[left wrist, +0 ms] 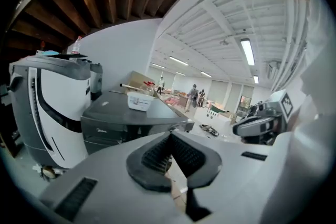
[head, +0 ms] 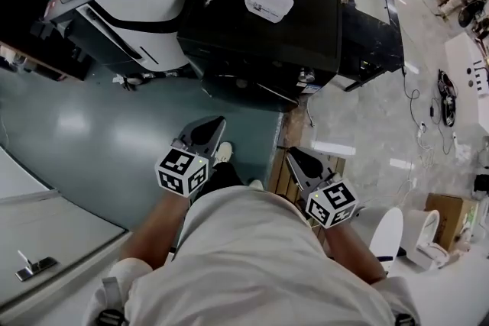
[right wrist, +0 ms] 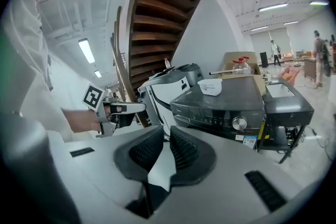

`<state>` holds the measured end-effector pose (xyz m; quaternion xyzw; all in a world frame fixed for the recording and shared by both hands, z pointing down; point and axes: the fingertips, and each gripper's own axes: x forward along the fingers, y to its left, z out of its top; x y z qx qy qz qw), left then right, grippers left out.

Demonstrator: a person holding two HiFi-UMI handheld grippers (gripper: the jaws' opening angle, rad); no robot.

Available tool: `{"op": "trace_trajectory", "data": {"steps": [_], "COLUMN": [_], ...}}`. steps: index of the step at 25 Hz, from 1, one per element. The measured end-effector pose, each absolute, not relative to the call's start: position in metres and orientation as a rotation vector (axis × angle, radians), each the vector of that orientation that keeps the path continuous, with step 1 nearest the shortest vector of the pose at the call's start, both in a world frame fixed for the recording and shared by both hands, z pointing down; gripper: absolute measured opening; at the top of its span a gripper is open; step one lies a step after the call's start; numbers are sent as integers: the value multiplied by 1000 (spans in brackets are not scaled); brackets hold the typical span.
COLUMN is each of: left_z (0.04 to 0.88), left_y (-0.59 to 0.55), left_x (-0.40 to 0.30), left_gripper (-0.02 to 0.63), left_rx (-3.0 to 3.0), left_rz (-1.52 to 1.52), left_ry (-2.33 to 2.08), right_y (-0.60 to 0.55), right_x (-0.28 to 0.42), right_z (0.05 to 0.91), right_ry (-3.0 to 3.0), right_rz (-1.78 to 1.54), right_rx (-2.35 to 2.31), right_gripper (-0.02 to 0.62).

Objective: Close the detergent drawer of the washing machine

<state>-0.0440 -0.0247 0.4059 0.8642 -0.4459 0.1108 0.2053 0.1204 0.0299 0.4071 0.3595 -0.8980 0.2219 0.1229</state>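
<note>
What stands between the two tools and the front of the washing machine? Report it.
Nothing visible does. The left tool and the right tool are both empty and close to the person's body. Only bare floor lies between them and the front of the washing machine.

The head view looks steeply down from above the person's shoulders onto the washing machine [head: 260,19], which stands a little way ahead. Both gripper views sit low and look up along their own jaws at its front, the left gripper view more obliquely. All three share the machine and the tub [head: 267,1] near its top's rear edge
</note>
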Motion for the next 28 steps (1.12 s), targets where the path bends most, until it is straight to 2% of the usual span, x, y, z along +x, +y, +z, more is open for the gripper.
{"op": "trace_trajectory", "data": {"steps": [11,28], "left_z": [409,401], "left_y": [87,132], "left_x": [8,26], "left_gripper": [-5,-5], "left_rx": [2424,2436], "left_rz": [299,295], "left_ry": [-1073,-1071], "right_y": [97,139], "right_x": [131,151], "right_z": [412,401], "right_ry": [-2662,-2698], "right_rz": [628,557], "right_rx": [931,921], "right_gripper": [32,14]}}
